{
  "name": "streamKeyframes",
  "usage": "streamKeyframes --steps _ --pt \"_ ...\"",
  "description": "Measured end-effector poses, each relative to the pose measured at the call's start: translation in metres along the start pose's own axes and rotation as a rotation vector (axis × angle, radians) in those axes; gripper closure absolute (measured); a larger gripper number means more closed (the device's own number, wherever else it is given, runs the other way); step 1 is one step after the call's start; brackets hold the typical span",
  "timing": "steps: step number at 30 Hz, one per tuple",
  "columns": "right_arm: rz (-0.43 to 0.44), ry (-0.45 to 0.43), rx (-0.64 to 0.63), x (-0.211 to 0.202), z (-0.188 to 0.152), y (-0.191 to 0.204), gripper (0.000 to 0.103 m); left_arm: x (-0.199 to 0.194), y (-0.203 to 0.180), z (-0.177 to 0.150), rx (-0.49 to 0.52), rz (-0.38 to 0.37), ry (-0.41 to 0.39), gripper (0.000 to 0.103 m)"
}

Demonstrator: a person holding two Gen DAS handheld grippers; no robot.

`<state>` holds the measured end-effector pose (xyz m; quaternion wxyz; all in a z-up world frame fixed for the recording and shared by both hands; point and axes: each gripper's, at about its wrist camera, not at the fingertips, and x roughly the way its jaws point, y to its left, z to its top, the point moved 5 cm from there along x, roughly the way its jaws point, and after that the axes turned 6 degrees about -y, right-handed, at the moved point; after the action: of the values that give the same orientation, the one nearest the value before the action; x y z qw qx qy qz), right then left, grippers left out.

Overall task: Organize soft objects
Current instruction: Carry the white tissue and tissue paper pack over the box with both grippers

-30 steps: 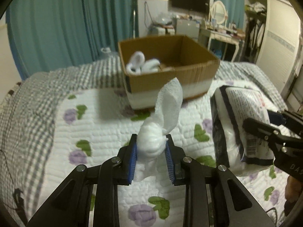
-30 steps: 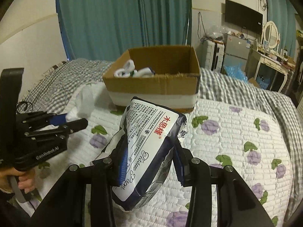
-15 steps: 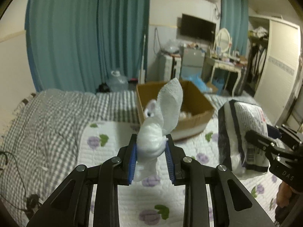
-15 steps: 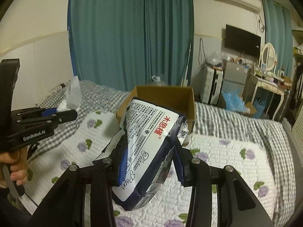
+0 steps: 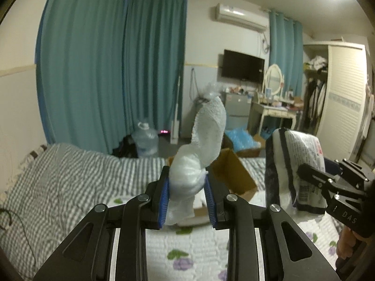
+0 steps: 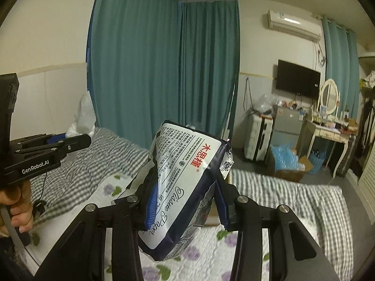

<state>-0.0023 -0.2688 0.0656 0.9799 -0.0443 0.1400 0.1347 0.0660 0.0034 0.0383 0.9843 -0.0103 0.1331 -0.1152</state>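
Observation:
My left gripper [image 5: 186,199] is shut on a white rolled cloth [image 5: 199,154] that sticks up between the blue pads. It also shows at the left of the right wrist view [image 6: 77,140]. My right gripper [image 6: 185,203] is shut on a white and dark blue tissue paper pack [image 6: 185,182], which also shows in the left wrist view [image 5: 297,164]. Both are held high above the bed. The cardboard box [image 5: 232,173] lies on the bed behind the cloth, mostly hidden.
The bed has a flowered white quilt [image 5: 187,253] over a grey checked blanket [image 5: 58,182]. Teal curtains [image 5: 112,70] hang behind. A water jug [image 5: 145,140], a desk with mirror [image 5: 274,107] and a wardrobe [image 5: 344,98] stand beyond.
Both grippers have risen and tilted upward with their loads. The box has dropped low in both views and is now largely hidden behind the held things.

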Motion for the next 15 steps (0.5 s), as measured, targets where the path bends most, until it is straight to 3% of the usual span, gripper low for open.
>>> streamKeyframes --steps 8,15 --pt "-0.016 -0.054 -0.016 0.025 0.025 -0.015 0.061 0.035 0.003 0.013 -0.011 0.047 -0.027 0.076" --pt "-0.020 -0.054 0.001 0.062 0.026 -0.029 0.061 0.071 0.003 0.011 -0.002 0.062 -0.007 0.076"
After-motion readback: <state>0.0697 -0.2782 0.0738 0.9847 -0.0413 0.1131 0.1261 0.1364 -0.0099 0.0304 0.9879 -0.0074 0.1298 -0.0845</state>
